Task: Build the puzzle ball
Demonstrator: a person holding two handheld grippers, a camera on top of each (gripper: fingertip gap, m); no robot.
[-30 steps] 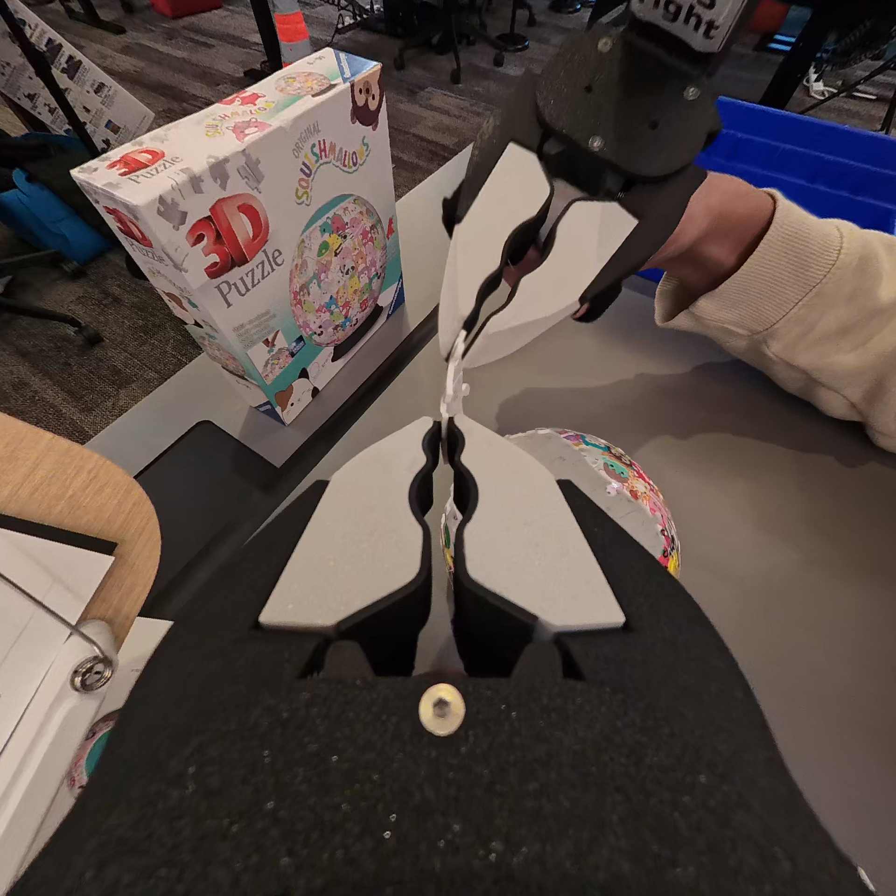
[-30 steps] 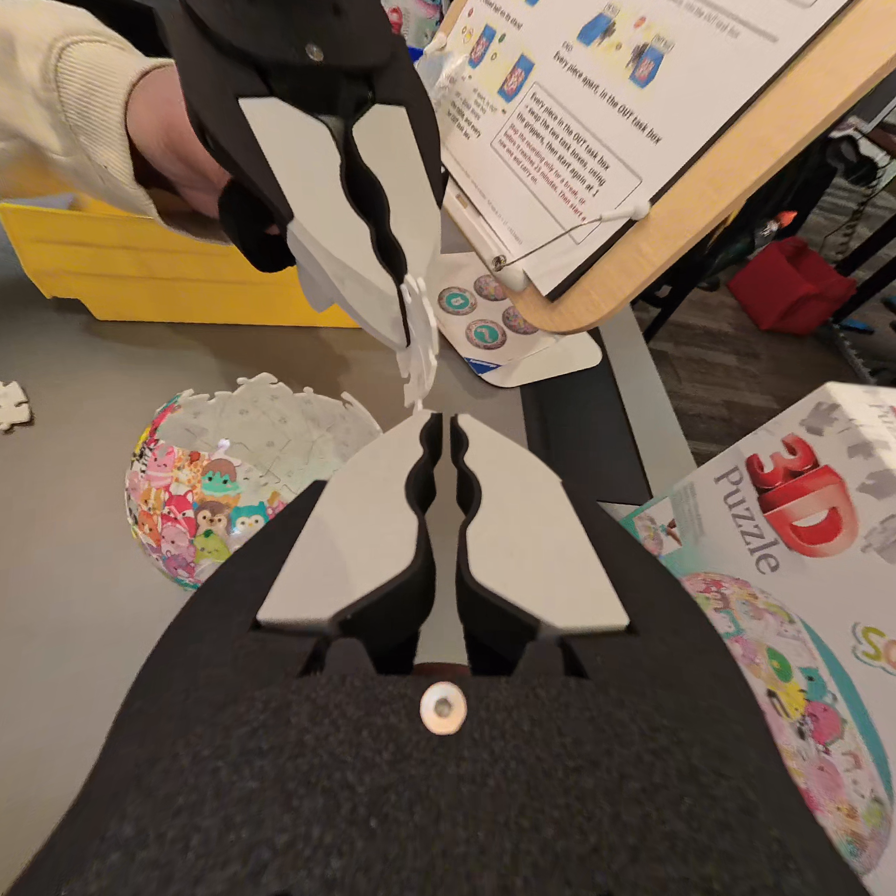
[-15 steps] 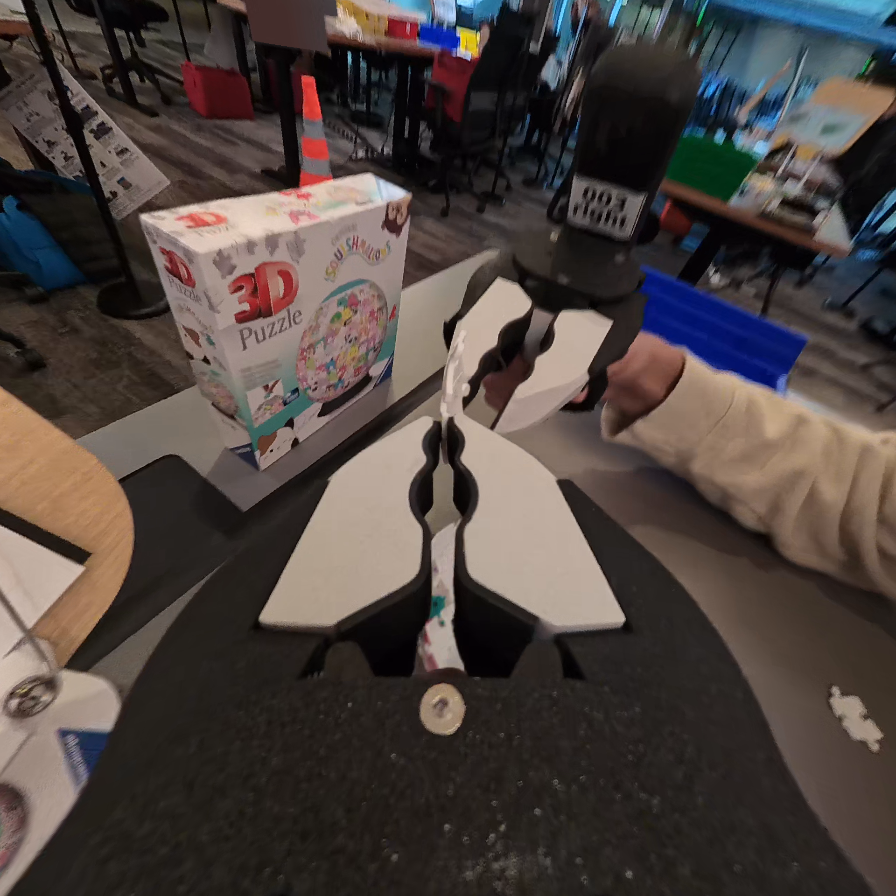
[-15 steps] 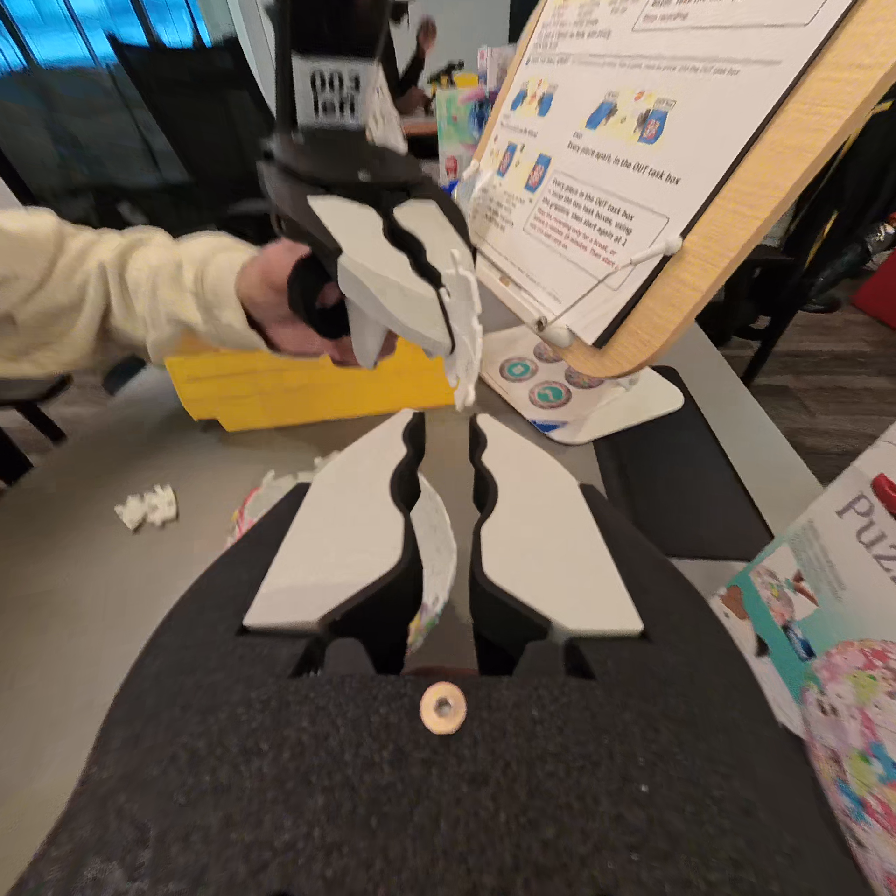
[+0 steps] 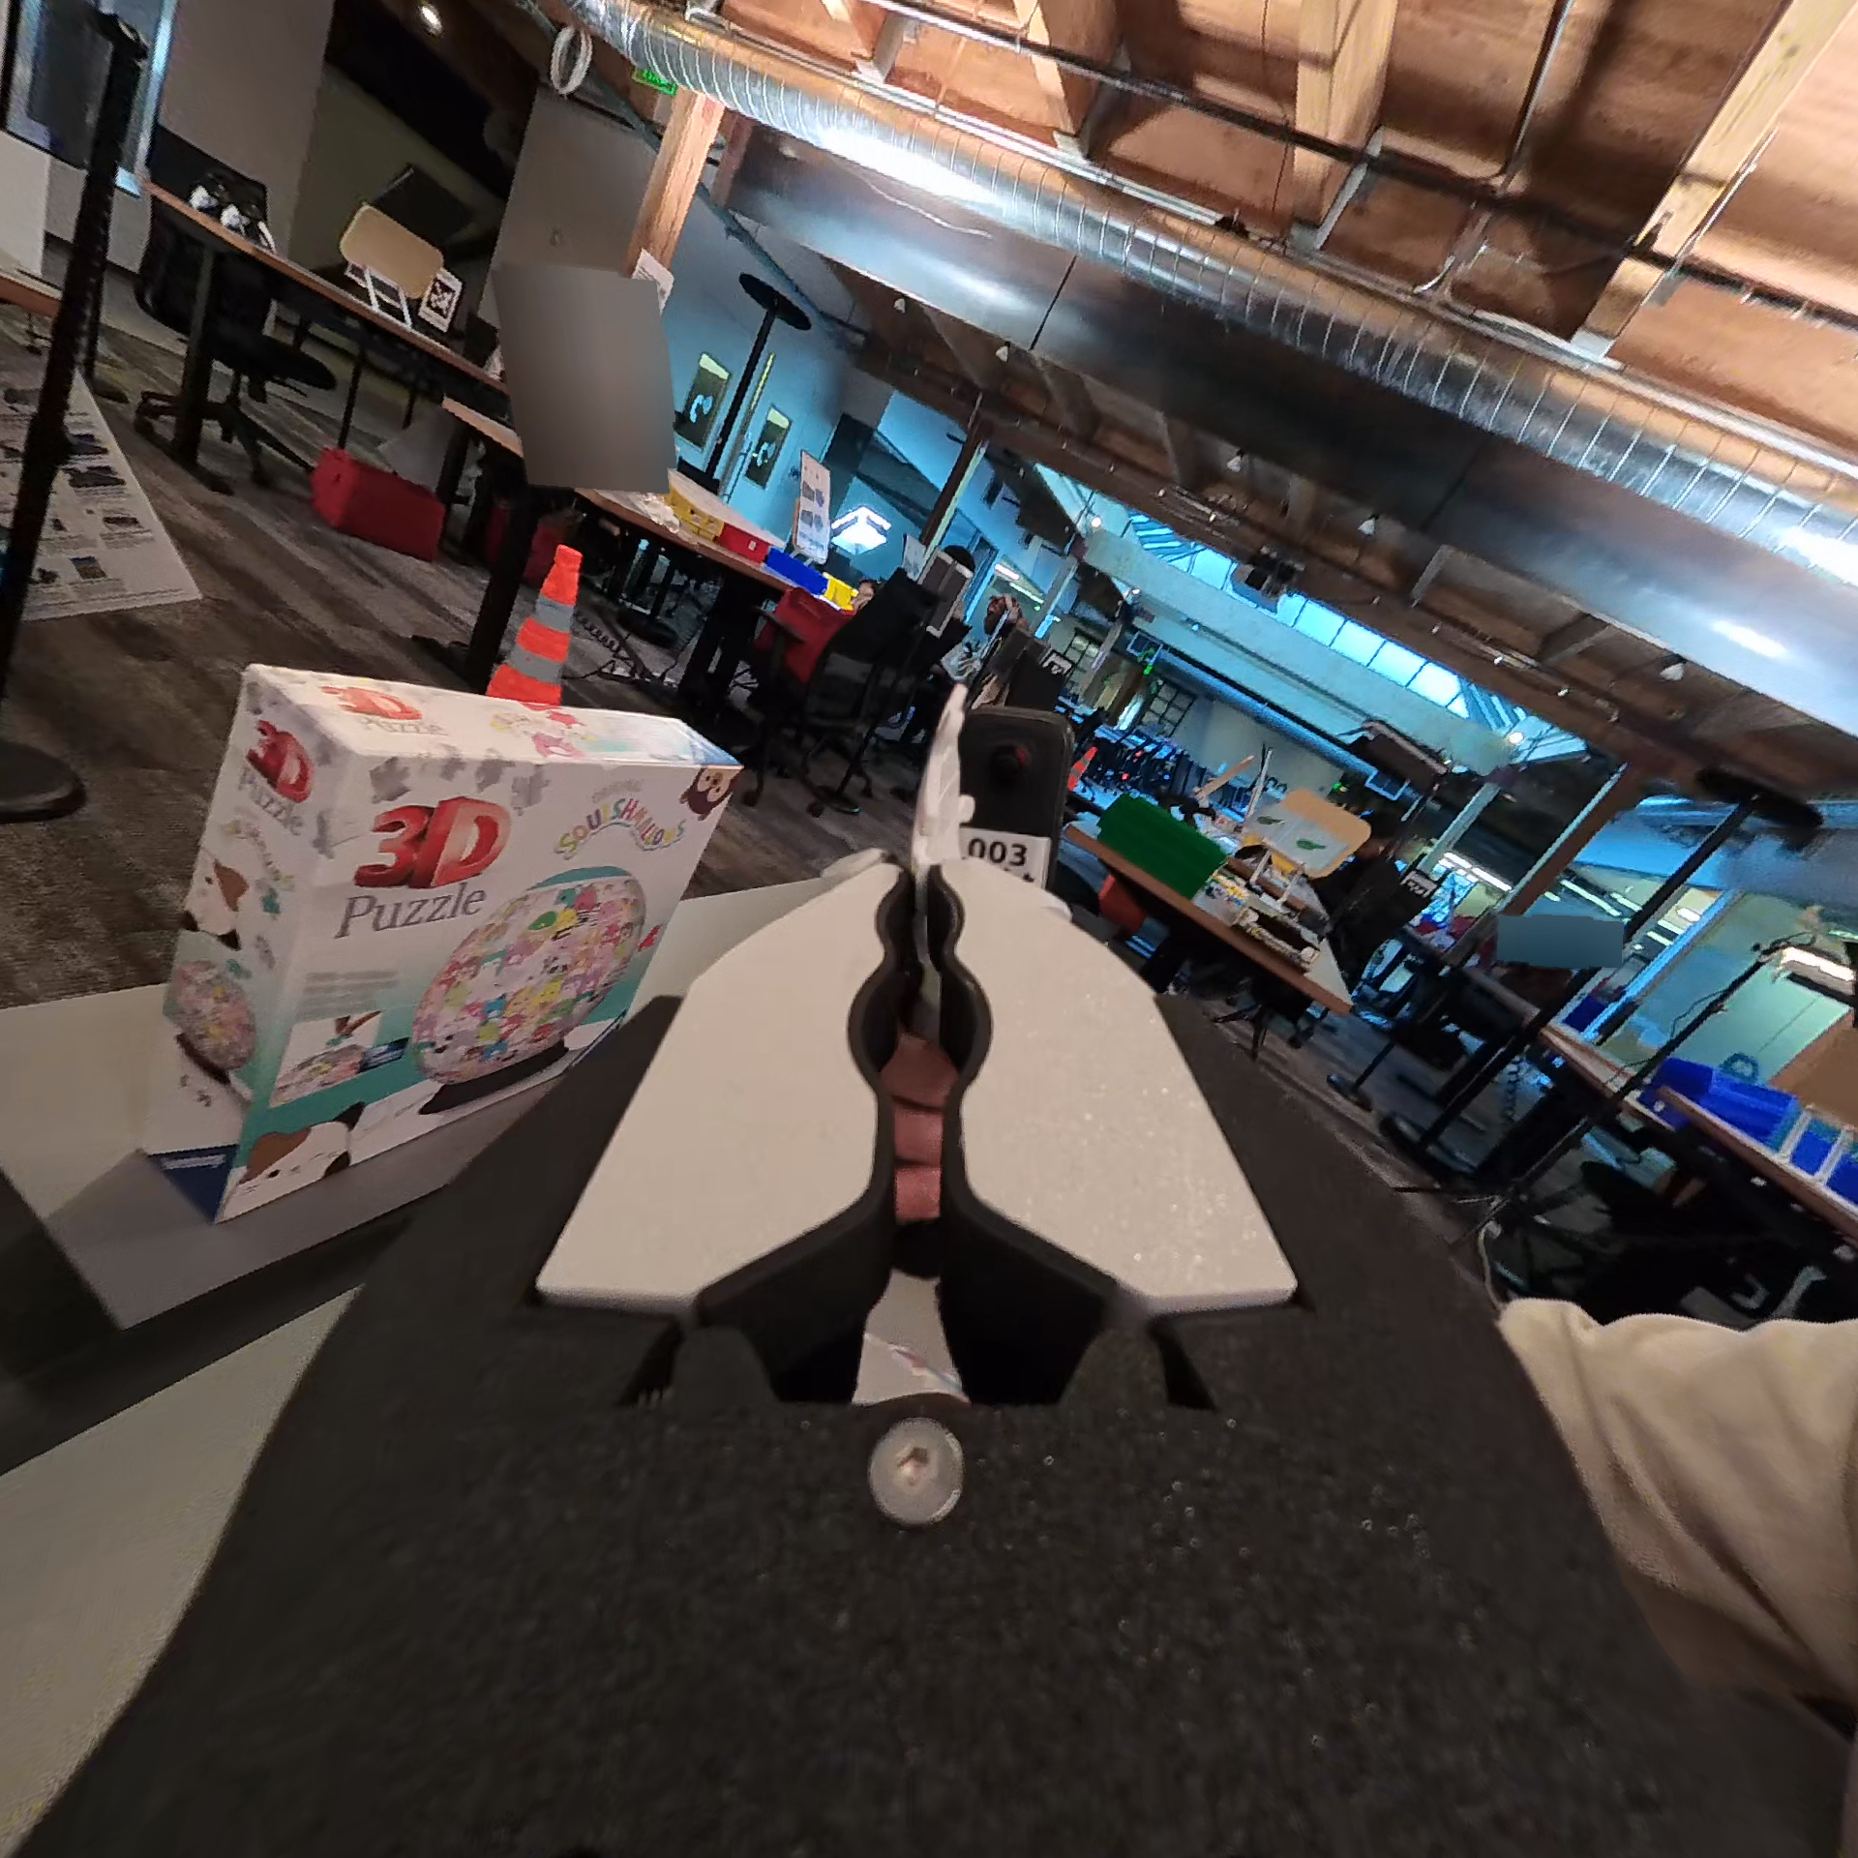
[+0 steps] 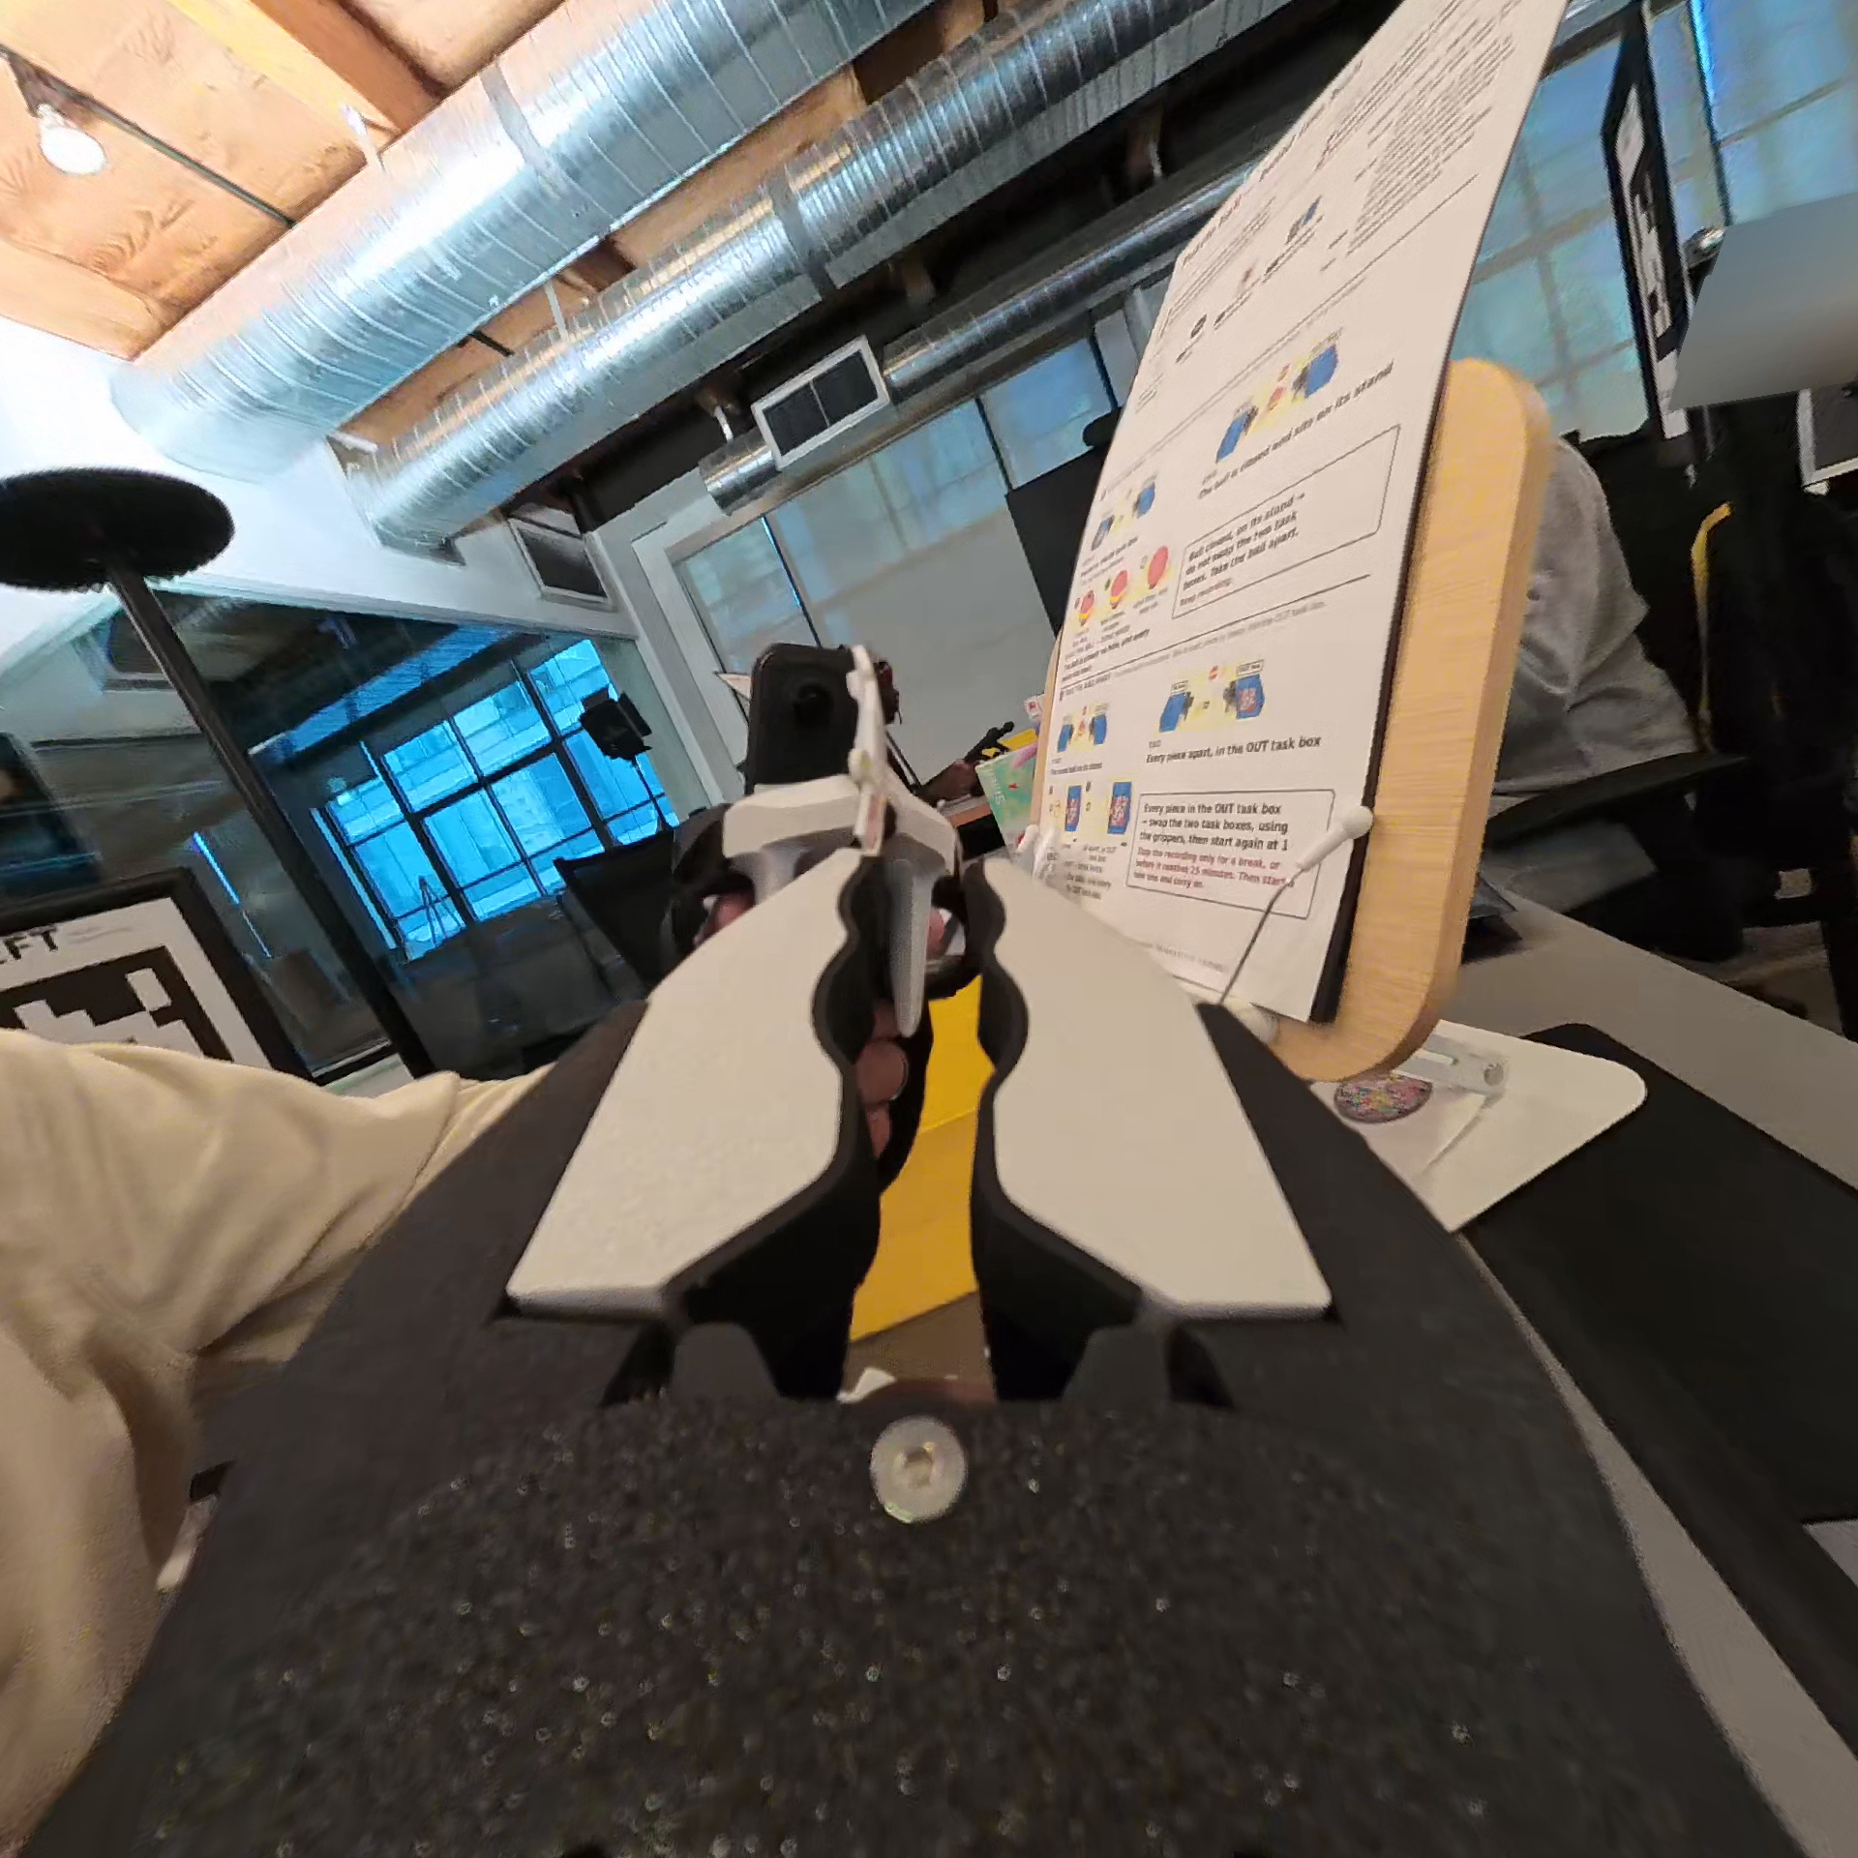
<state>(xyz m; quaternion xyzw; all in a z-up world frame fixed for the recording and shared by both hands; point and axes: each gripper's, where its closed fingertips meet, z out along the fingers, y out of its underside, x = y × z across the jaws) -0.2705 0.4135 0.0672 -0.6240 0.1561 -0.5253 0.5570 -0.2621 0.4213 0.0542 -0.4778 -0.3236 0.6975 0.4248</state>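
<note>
My left gripper [image 5: 920, 877] is shut on a white puzzle piece [image 5: 942, 774] that stands edge-on above its fingertips. My right gripper [image 6: 920, 885] is open and empty, its jaws a finger-width apart. In the right wrist view the left gripper [image 6: 877, 840] faces me close beyond my fingertips, holding the same piece [image 6: 863, 724] upright. In the left wrist view only the right gripper's black housing [image 5: 1010, 789] shows behind my fingers. Both views tilt up toward the ceiling. The partly built ball is out of view.
The puzzle box [image 5: 432, 925] stands on the grey table [image 5: 60, 1066] at the left. A wooden clipboard stand with an instruction sheet [image 6: 1257, 623] stands at the right, on a white base. A yellow bin [image 6: 935, 1156] lies behind the grippers. Cream sleeves [image 5: 1689, 1488] show at the edges. My left and right fingertips are right by each other.
Both grippers have risen and tilted upward, so the ball and most of the table have left view. The right jaws have opened wider. The left stays shut on the piece.
</note>
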